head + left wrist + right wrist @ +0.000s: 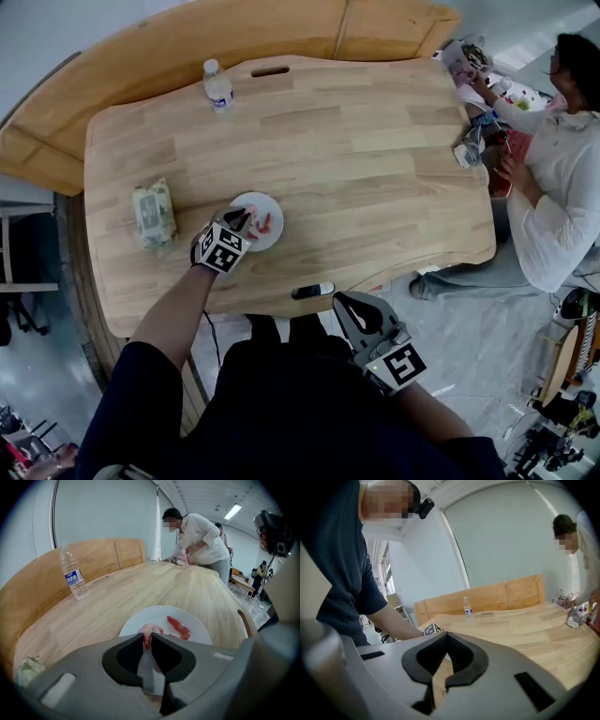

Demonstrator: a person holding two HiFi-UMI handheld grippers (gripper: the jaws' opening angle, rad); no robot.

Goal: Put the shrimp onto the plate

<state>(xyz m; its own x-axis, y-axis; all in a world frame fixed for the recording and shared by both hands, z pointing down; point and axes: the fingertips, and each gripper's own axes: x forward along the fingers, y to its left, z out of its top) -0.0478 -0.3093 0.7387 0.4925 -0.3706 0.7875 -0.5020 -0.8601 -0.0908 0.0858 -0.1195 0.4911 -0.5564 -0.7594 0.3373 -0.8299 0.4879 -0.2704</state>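
While the left gripper [147, 637] pinches a shrimp [152, 630] between its tips, both hang over the plate [199, 631].

Pale blond wood on the table [375, 169], streaky grain, some planks a bit darker. Bench [187, 47] way more orange. Plain white plate [154, 613]. Shrimp [149, 631] pale pink, red at one end; other shrimp [179, 627] full-on red-orange. Left gripper [147, 638] and right gripper [446, 637] matte grey, black inside the jaws, cubes [223, 248] in black-and-white squares. Clear bottle [218, 89], white cap, blue label. Packet [154, 213] pale greenish. Navy sleeve [141, 394], white shirt [562, 187] on the other person, grey floor [469, 347].
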